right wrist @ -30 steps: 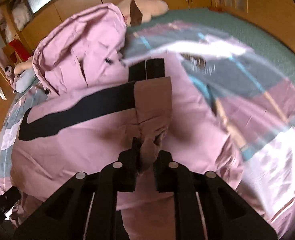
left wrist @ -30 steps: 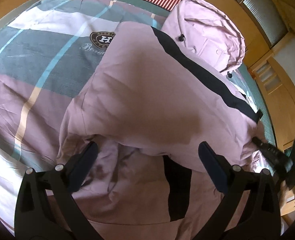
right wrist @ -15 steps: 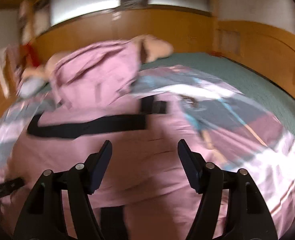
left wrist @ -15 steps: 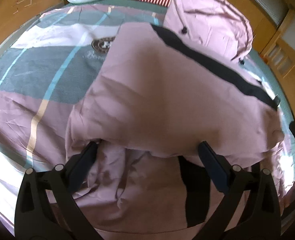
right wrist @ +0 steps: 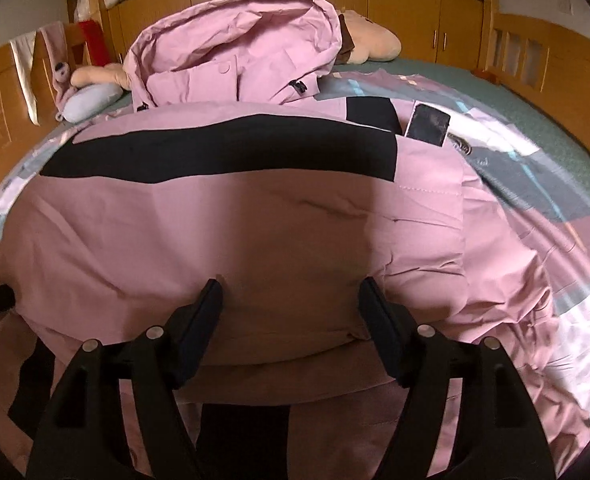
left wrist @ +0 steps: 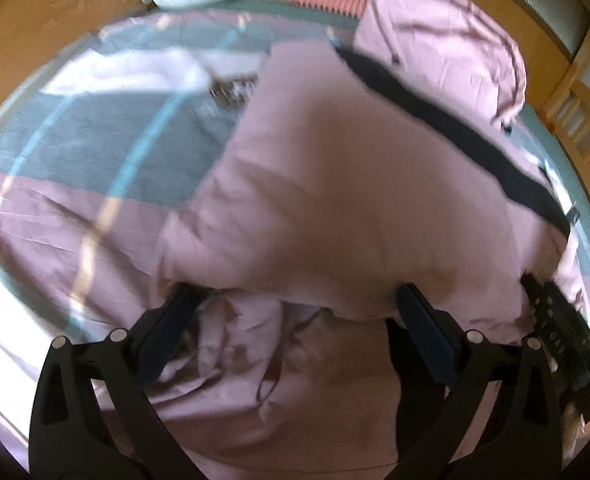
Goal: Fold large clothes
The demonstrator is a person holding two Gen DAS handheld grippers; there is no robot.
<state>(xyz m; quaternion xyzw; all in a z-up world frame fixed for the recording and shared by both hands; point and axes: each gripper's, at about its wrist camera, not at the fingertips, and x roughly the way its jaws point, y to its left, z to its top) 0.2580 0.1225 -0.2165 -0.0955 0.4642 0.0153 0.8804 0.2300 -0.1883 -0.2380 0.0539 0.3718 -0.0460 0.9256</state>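
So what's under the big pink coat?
The pink coat lies on a checked bedspread, which shows around it. A dark phone pokes out at its far edge. Whatever else lies beneath is covered.

A large dusty-pink hooded jacket [right wrist: 231,240] lies spread on the bed [right wrist: 567,128], partly folded: a smooth upper layer is laid over a rumpled lower layer whose hem shows nearest both cameras. A broad black band [right wrist: 215,152] runs across the top layer, and another black patch shows on the layer beneath. The hood [right wrist: 235,56] lies open and creased at the far end, toward the pillows, with a round snap and dark cord stoppers on its collar
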